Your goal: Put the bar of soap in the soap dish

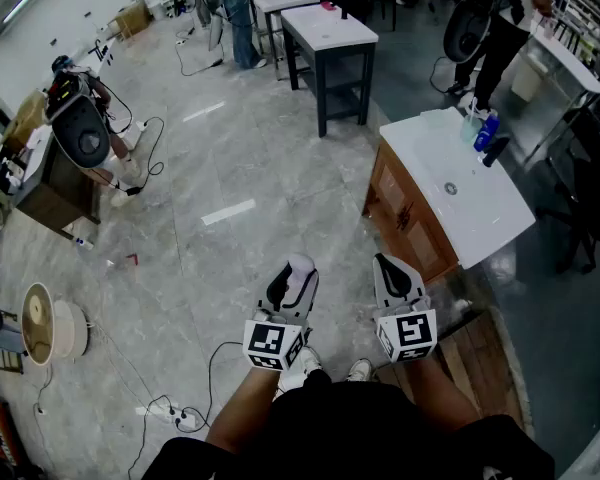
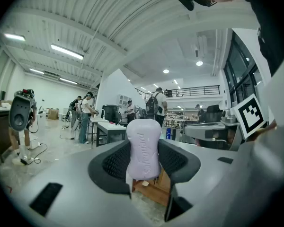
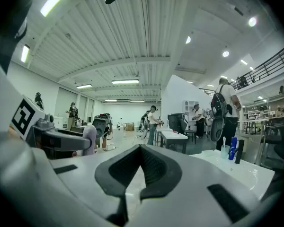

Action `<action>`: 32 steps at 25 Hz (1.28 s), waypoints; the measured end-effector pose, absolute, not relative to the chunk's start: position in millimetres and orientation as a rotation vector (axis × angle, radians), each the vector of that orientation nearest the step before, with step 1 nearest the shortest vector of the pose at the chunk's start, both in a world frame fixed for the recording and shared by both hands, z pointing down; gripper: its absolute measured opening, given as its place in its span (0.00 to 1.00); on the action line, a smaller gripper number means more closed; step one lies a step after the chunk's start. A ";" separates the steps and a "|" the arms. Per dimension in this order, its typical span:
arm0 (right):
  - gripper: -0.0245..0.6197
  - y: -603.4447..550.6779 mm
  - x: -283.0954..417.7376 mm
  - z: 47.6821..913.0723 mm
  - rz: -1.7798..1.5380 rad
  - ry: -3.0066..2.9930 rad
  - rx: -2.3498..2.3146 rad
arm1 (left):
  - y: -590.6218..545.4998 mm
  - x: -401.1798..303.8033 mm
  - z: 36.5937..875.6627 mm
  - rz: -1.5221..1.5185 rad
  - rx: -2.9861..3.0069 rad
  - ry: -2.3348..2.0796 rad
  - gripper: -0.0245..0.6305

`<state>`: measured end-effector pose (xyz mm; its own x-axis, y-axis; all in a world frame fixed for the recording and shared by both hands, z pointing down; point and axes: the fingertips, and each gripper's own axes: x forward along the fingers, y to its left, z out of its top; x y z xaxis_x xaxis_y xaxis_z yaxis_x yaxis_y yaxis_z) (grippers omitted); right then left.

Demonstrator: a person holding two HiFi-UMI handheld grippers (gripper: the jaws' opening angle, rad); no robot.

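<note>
Over the grey tiled floor, in the head view, you hold the left gripper (image 1: 293,278) and the right gripper (image 1: 392,271) side by side in front of your waist, both pointing roughly level and away from you; the counter (image 1: 485,213), a white top with a sink on a wooden cabinet, stands ahead to your right, apart from both tools, and a blue bottle (image 1: 487,128) stands beside a clear cup (image 1: 467,128) at its far corner. In the left gripper view your jaws are clamped on the bar of soap (image 2: 143,148), a pale lilac bar standing upright on end between the two black pads, its rounded top rising above them. In the right gripper view your jaws are pressed together at the tips with nothing between them; the counter lies ahead at the right of that view with the blue bottle and clear cup on it, and the bar of soap in your left gripper shows near the left edge
</note>
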<state>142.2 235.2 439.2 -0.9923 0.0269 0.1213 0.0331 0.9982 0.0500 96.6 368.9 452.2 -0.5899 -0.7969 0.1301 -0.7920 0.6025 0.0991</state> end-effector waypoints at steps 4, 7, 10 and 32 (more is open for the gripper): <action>0.06 243.0 140.3 438.0 -0.064 -3.024 -0.034 | 380.0 90.8 451.0 -0.025 1.334 -2.660 0.35; 0.06 248.1 138.3 441.1 -0.044 -3.020 -0.025 | 389.1 83.7 452.6 -0.024 1.329 -2.649 0.34; 0.06 251.3 134.5 445.0 -0.034 -3.013 -0.006 | 395.6 78.3 451.2 -0.021 1.336 -2.648 0.35; 0.06 232.4 83.3 446.6 0.001 -3.041 0.130 | 365.0 14.6 457.2 0.022 1.464 -2.569 0.34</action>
